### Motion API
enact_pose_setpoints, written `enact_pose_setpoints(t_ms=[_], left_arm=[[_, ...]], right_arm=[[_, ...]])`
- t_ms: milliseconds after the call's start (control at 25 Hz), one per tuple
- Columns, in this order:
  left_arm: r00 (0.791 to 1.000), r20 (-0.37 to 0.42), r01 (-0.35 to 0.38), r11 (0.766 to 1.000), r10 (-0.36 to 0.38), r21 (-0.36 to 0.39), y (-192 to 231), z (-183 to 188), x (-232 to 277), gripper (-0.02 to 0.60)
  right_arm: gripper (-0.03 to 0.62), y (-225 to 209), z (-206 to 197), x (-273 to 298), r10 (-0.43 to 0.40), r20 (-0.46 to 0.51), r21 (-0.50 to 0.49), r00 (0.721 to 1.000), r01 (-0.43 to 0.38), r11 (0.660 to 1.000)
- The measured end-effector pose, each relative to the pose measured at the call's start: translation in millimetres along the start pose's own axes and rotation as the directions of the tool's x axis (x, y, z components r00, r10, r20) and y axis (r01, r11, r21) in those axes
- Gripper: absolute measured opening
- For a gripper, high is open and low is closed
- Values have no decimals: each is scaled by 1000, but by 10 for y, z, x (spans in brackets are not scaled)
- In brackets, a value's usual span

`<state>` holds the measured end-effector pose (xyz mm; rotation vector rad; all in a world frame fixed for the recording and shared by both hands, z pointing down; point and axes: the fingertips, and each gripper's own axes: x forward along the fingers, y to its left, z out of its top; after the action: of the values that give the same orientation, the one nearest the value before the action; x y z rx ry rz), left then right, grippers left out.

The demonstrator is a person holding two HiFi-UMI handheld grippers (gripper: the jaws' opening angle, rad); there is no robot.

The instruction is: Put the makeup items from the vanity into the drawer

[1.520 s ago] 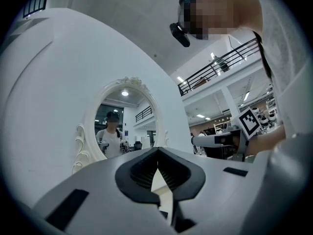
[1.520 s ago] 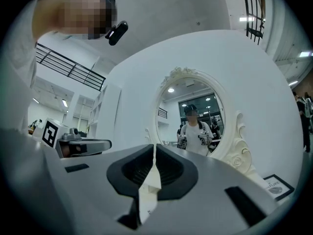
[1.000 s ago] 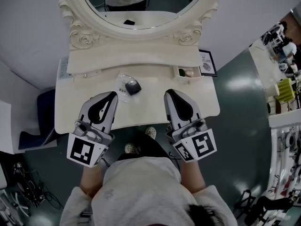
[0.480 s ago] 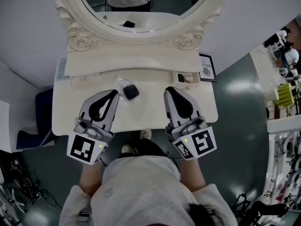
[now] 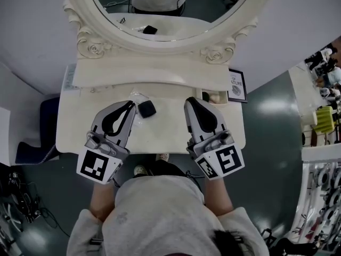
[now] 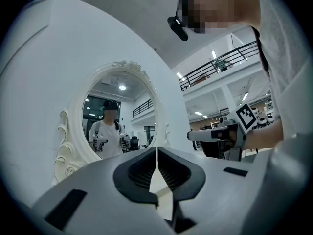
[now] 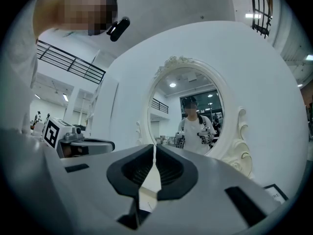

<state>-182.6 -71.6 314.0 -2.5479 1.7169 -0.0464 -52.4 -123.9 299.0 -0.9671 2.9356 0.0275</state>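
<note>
A small black makeup compact (image 5: 147, 109) lies on the cream vanity top (image 5: 160, 133), partly on a clear plastic wrapper (image 5: 137, 97). My left gripper (image 5: 130, 104) hovers just left of the compact with its jaws shut and nothing in them. The right gripper (image 5: 188, 101) is also shut and empty, and its tip is near a small open drawer (image 5: 213, 96) at the back right with a pale item inside. In the left gripper view the left gripper (image 6: 156, 153) points at the mirror with closed jaws. The right gripper (image 7: 154, 151) does the same in its own view.
A big oval mirror (image 5: 160, 7) in an ornate cream frame stands at the back of the vanity. A framed sign (image 5: 237, 85) leans beside the right end. A flat card (image 5: 69, 77) lies at the back left. Shelves with clutter stand at the far right.
Both grippers have moved forward over the vanity top toward the mirror. The left tip now sits closer to the black compact. The jaws stayed shut.
</note>
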Motion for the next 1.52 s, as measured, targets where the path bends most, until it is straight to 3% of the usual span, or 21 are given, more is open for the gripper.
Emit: enact_pose_setpoints(t_ms=[160,320,560,760,1160,1520], left_arm=[[999,30,-28,1000,29,-10,38,17,102,15],[995,-95,-38,999,34,-39,28,-251,129,15],[987,-147,-74,994,62,-79,70,-422,180,17],[990,-126,-68,996,59,-65,84,-561,306,107],[957,-290,-46,995,20,-83,-39,-1223,409,196],[900,-435,-21,996,-18,-84,-121,-1785,518,256]], right_arm=[[29,-65,-50,94,33,-13,8,999,-32,999],[29,-131,-113,198,64,-21,22,998,-64,998],[29,-175,-223,327,107,-43,41,993,-105,994],[29,-219,-322,399,132,-60,58,989,-128,990],[29,-297,-501,444,156,-89,92,984,-148,985],[29,-399,-618,429,157,-111,113,981,-145,983]])
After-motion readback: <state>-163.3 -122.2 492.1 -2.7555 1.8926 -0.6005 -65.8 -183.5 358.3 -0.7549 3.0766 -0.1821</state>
